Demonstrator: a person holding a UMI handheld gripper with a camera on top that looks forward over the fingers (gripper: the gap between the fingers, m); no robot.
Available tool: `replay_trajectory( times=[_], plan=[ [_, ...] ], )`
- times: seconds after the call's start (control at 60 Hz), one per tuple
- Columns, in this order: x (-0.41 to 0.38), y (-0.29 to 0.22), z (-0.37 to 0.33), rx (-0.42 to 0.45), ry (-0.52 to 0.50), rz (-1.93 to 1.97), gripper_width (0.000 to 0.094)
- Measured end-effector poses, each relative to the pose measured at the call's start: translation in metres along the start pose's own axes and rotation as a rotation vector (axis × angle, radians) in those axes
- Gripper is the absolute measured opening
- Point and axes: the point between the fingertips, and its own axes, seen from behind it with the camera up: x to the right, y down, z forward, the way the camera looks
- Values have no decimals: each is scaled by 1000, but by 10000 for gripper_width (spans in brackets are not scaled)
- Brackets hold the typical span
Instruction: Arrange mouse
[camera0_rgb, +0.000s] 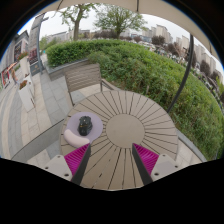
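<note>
A small dark mouse (85, 125) rests on a round pale pink mat (78, 130) at the left side of a round slatted wooden table (130, 125). My gripper (112, 158) hovers over the near part of the table. Its two fingers are spread wide apart with magenta pads (77, 157) showing, and nothing is between them. The mouse lies just ahead of the left finger, slightly to its left.
A wooden bench (82, 75) stands beyond the table. A green hedge (150, 65) and grass run along the right, with a thin tree trunk (186, 70). Paved ground (25, 110) lies to the left.
</note>
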Motion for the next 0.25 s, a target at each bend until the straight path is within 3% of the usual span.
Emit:
replay_trajectory(
  times=[0.25],
  plan=[
    [19,26,-2,-50,26,65,856]
  ],
)
